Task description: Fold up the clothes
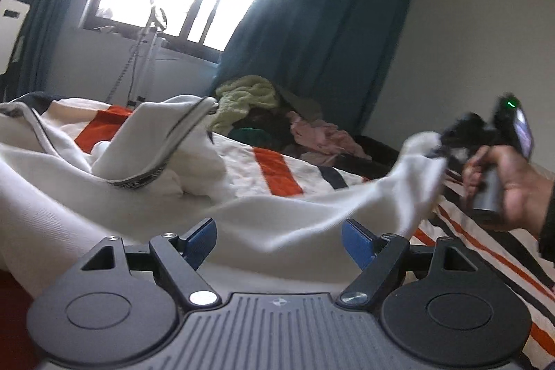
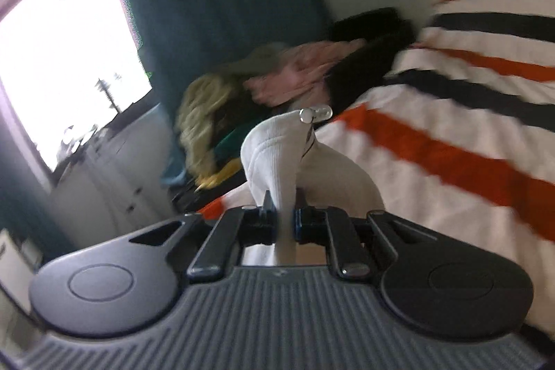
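A white zip-up garment (image 1: 145, 141) with dark patterned trim lies rumpled on the striped bed. My left gripper (image 1: 279, 240) is open, its blue pads wide apart just above white cloth, holding nothing. My right gripper (image 2: 285, 224) is shut on a ribbed white edge of the garment (image 2: 277, 158) with a metal zip pull (image 2: 315, 113) above it. In the left wrist view the right gripper (image 1: 440, 144) lifts that white edge (image 1: 412, 162) off the bed at the right.
A pile of other clothes, yellow-green (image 1: 249, 96) and pink (image 1: 319, 134), lies at the far end of the bed. The bedcover (image 1: 274, 169) is white with orange and black stripes. Blue curtains (image 1: 322, 23), a window and a lamp stand (image 1: 149, 37) are behind.
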Demonstrator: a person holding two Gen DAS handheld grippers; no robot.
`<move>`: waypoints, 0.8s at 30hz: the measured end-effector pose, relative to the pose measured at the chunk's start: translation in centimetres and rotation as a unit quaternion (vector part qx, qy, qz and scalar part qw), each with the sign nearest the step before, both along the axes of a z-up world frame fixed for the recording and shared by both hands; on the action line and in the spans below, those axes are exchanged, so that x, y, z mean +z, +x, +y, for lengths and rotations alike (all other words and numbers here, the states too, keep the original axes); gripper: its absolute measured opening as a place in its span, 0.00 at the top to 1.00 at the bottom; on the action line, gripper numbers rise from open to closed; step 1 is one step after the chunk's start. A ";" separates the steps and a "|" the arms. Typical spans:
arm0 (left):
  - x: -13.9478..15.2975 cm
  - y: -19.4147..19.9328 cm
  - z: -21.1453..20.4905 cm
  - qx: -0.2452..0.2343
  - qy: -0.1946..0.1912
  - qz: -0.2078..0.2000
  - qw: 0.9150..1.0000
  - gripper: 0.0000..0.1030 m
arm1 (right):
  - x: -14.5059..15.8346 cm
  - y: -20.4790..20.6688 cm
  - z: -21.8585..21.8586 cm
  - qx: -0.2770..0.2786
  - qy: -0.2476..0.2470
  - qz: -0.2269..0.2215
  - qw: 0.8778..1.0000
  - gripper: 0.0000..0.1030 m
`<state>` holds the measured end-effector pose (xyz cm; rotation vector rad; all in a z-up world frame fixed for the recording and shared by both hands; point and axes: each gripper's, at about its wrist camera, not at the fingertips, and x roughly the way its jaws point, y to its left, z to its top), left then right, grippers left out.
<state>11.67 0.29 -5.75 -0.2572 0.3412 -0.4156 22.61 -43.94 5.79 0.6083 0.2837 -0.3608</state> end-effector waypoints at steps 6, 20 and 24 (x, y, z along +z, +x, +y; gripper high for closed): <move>0.7 -1.9 -0.4 -0.011 0.000 0.001 1.000 0.20 | -3.9 -6.2 -7.3 -0.034 0.089 0.006 0.995 0.88; 0.4 -1.6 1.6 0.068 -0.013 0.100 0.993 0.20 | -14.3 -13.5 -10.6 -0.017 0.324 0.077 0.943 0.71; 0.4 -1.6 1.7 0.075 -0.018 0.117 0.990 0.20 | -15.0 -13.6 -9.5 0.007 0.400 0.065 0.914 0.51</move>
